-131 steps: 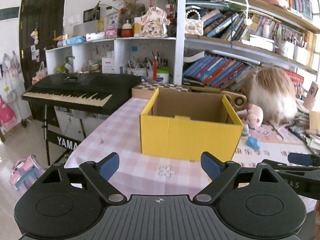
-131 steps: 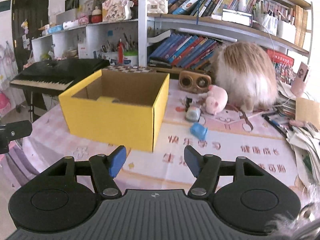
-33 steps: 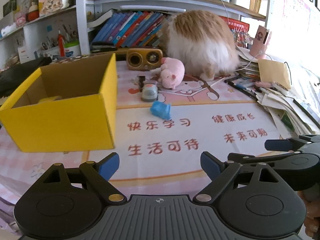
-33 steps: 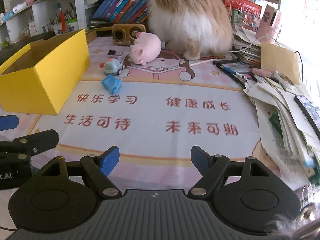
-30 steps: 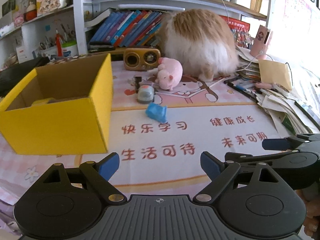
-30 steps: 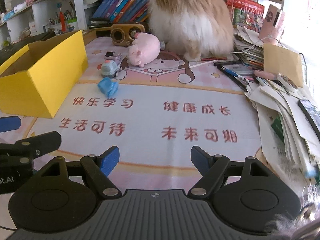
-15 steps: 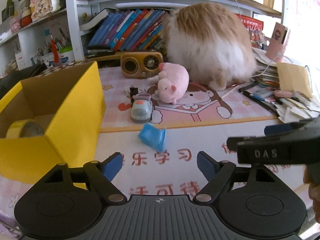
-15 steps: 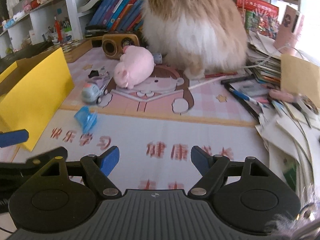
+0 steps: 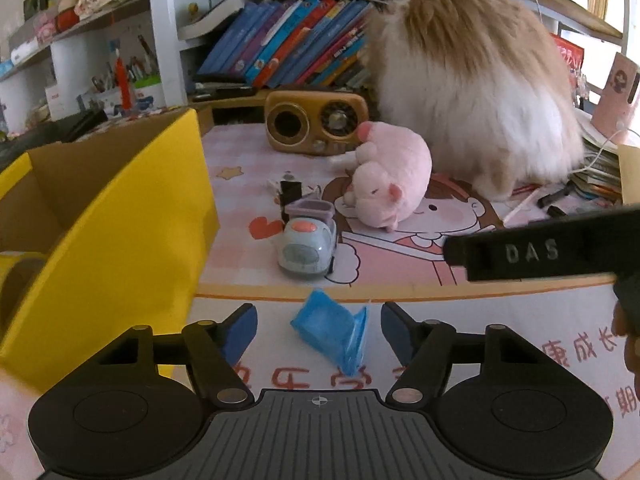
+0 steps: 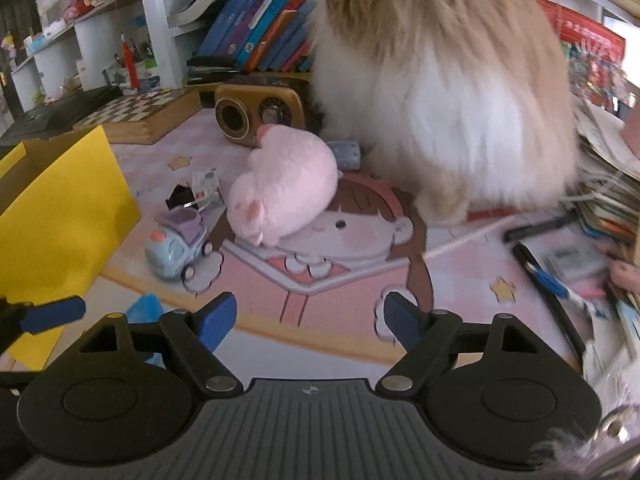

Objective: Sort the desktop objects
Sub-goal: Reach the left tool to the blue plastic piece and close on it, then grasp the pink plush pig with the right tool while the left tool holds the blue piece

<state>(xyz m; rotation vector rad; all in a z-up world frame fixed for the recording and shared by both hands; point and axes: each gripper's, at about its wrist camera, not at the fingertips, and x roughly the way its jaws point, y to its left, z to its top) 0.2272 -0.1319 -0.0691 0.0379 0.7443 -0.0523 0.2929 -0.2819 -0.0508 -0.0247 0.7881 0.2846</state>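
A child's study corner at home: a desk under a pink cartoon mat (image 9: 400, 264), shelves of leaning picture books (image 9: 288, 40), a retro speaker (image 9: 316, 128), a pink plush pig (image 10: 280, 188), a toy truck (image 9: 308, 240) and a chessboard (image 10: 136, 112).

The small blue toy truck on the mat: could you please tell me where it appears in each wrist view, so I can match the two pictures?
Left wrist view: the toy truck sits just left of centre, above the blue clip between the closing left gripper jaws.
Right wrist view: the toy truck sits left of centre, beside the yellow box.
Shared landmark: the pink plush pig, right of the truck in both.
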